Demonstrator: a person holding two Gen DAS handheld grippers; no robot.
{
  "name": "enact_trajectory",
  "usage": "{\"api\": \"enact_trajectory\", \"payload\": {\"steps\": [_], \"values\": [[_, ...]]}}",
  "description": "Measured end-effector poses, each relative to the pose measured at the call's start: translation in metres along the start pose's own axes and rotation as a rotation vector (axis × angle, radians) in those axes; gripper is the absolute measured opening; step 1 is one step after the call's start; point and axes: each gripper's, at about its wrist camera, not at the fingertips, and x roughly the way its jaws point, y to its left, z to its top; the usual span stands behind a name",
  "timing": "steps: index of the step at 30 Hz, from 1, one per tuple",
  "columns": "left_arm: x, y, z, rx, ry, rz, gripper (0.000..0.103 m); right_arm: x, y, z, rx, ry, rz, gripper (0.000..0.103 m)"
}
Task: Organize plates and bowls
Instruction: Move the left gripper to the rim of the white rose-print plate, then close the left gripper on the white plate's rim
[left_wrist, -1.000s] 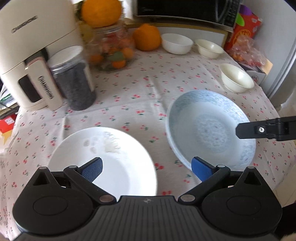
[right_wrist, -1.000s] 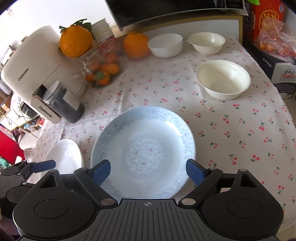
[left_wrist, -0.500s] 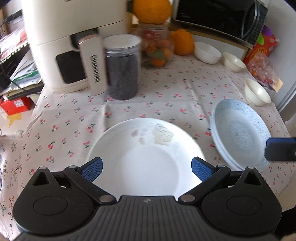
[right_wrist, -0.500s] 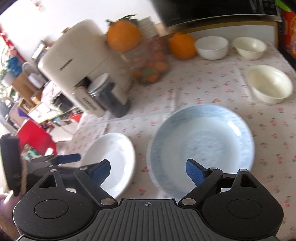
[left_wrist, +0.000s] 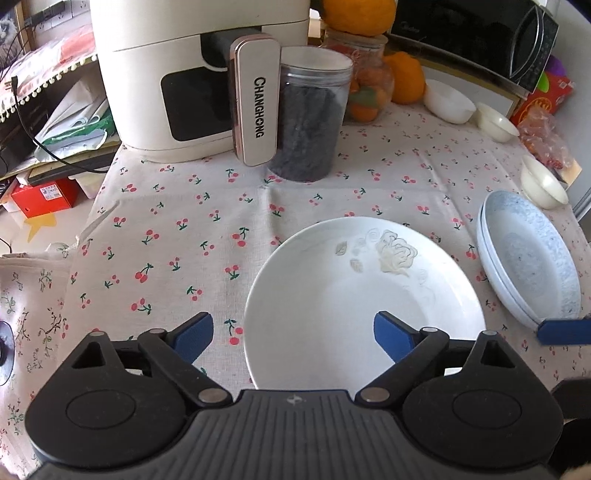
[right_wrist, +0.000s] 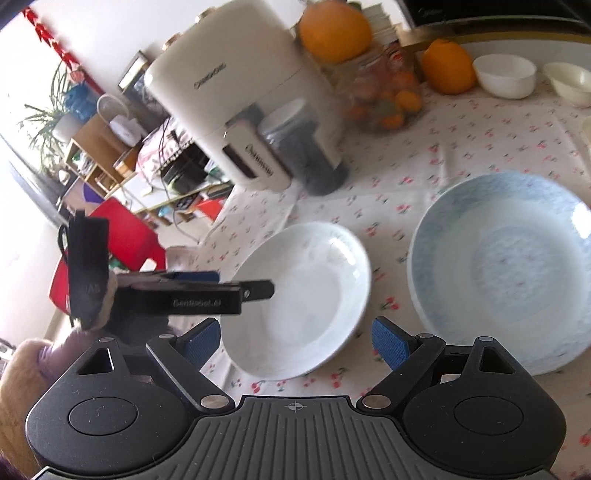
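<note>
basically both empty and spread wide, left gripper (left_wrist: 293, 332) hangs over the white plate (left_wrist: 364, 302) at lower centre, right gripper (right_wrist: 295, 338) beside it, likely to stack it on the blue plates (left_wrist: 528, 258) at right on the desk (left_wrist: 184, 229).

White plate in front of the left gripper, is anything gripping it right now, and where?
Nothing holds it. The left gripper and the right gripper are both open and empty; the white plate lies on the tablecloth.

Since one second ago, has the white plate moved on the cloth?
Cannot tell. The white plate shifts in view, but the jar shifts too, so the camera moved; the open left tongs touch nothing.
</note>
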Motion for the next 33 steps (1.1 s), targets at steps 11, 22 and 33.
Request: {"api": "enact_trajectory", "payload": {"steps": [11,22,33], "values": [[0.011,0.013,-0.006,-0.037,0.036,-0.033,0.065,0.039,0.007,-0.028,-0.048,0.041,-0.026,0.09],[0.012,0.015,-0.01,0.002,0.015,-0.044,0.051,0.06,0.014,-0.033,-0.055,0.017,-0.059,0.088],[0.013,0.022,-0.009,-0.021,-0.013,-0.049,0.035,0.062,0.011,-0.027,-0.055,-0.003,-0.153,0.045]]}}
